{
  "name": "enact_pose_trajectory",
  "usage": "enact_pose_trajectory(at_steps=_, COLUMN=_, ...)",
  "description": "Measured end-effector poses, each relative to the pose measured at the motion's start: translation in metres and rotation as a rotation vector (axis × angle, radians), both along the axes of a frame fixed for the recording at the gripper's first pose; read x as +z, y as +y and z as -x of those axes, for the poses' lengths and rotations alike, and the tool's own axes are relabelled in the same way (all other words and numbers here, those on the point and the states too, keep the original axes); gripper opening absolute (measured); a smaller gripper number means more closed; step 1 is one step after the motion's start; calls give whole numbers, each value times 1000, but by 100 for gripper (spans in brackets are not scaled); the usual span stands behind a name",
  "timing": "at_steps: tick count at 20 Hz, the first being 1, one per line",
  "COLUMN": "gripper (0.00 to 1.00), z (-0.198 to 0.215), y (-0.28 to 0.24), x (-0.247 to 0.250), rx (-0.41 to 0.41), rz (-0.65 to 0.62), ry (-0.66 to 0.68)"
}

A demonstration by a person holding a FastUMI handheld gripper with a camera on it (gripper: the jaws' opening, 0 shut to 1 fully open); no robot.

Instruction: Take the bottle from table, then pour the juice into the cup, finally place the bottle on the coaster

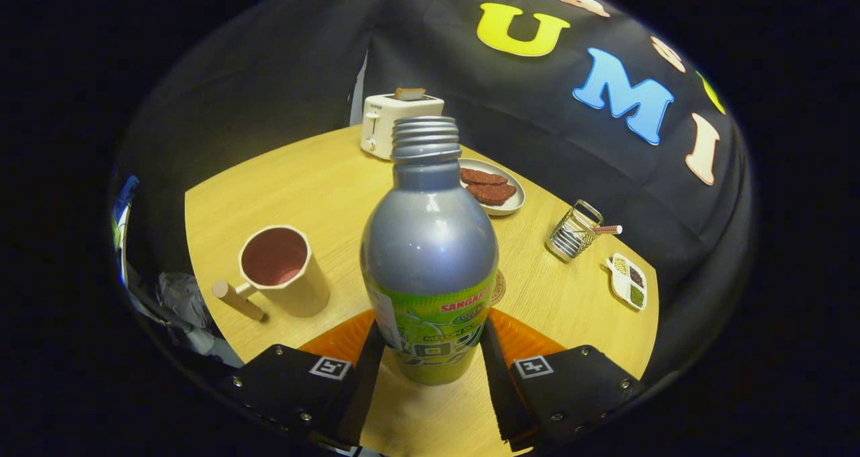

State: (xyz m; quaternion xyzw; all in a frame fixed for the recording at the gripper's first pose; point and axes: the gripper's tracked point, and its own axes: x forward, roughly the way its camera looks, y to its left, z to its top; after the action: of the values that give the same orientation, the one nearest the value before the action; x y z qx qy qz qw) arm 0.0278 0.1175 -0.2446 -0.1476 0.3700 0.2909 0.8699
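Note:
A silver bottle with a green label and an uncapped threaded neck stands upright between my fingers. My gripper is shut on the bottle, with both black fingers pressed against the label's sides. I cannot tell whether its base rests on the wooden table or hangs just above it. A beige cup with a pinkish inside and a wooden handle stands to the left of the bottle, a little beyond my left finger. A thin edge of the round coaster peeks out from behind the bottle's right side.
Beyond the bottle stand a white toaster with a slice in it and a plate of brown slices. To the right are a wire rack and a white divided dish near the table's edge.

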Motion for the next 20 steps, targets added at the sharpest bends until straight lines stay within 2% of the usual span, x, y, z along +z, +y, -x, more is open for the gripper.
enact_pose_trajectory(at_steps=10, gripper=74, z=-52, y=-4, x=-20, rx=-95, rz=-170, ry=21)
enact_pose_trajectory(at_steps=20, gripper=76, z=-104, y=6, x=-47, rx=-161, rz=-240, ry=2)
